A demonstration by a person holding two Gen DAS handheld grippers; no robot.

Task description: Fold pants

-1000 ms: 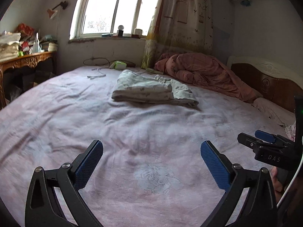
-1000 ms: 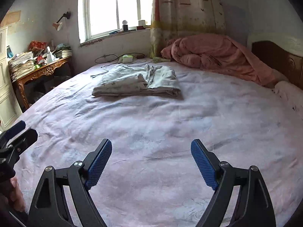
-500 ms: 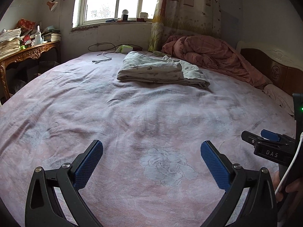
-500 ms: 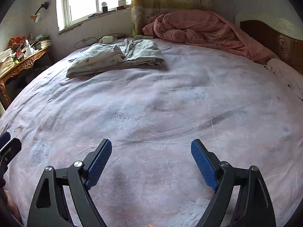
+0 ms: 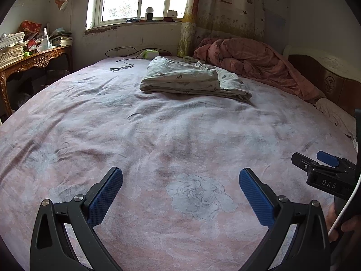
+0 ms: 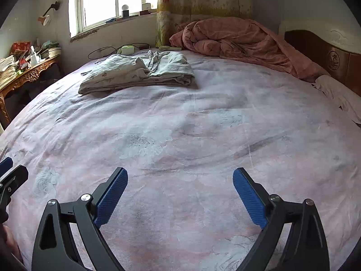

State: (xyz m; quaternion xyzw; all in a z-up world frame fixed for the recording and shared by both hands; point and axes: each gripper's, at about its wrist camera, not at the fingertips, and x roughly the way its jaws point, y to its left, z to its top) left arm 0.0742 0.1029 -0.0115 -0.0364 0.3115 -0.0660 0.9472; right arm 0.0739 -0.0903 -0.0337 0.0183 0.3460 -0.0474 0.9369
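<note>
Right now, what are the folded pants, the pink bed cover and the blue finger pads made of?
The folded pants look like soft, thin woven cloth, probably cotton: matte, creased, with small prints. The pink bed cover seems a fuzzy, towel-like fabric: dull, wrinkled, faded flowers. The blue pads look like rubber or plastic: a fine gridded grip pattern, slight sheen.

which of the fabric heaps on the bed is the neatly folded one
The pale printed pants, lying flat mid-bed in stacked layers with straight edges. The pink quilt by the headboard is a crumpled mound, and the cloth at the right edge lies loose.
</note>
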